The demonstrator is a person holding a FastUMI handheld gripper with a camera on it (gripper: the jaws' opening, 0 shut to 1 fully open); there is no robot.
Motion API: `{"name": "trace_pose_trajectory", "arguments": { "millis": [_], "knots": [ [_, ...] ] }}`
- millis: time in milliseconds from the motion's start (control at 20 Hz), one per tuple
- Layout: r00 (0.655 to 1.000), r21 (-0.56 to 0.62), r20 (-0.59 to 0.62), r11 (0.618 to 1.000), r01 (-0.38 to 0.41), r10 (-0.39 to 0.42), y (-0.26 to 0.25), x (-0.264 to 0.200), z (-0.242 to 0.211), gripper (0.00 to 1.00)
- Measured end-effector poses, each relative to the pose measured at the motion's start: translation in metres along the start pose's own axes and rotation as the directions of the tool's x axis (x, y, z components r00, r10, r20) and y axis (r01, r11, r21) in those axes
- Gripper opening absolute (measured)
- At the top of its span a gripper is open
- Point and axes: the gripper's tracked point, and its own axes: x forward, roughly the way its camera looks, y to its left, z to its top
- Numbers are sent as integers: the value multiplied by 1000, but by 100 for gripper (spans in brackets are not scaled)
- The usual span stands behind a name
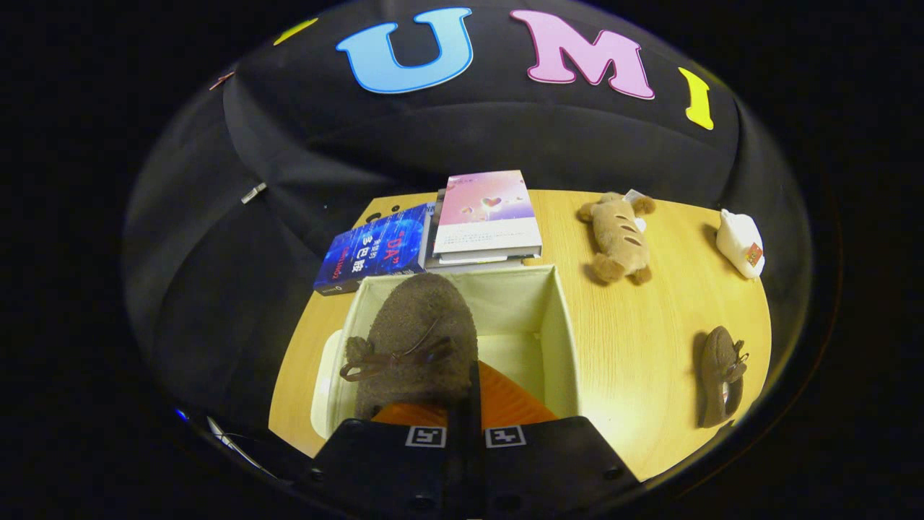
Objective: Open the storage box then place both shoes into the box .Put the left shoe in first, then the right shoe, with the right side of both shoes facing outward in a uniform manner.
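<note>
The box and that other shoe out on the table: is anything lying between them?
No. In the gripper view, only bare table lies between the box and the second shoe.

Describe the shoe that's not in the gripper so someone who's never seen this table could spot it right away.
Start at the open storage box on the wooden table, where the gripper is shut on a brown shoe. Past the box's right wall, the other shoe lies alone on the bare wood. Unlike the plush toy beyond it, it is dark brown with a lace bow.
</note>
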Motion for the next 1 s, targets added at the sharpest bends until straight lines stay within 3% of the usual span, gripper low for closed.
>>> {"name": "trace_pose_trajectory", "arguments": {
  "millis": [300,500,650,1000],
  "knots": [
    [996,19,-51,997,-69,70,28,17,-20,8],
    [981,-15,-121,988,-152,149,45,8,-47,34],
    [979,-36,-110,983,-178,174,48,4,-49,81],
    [969,-61,-21,967,-248,247,39,-39,-27,90]
  ]
}}
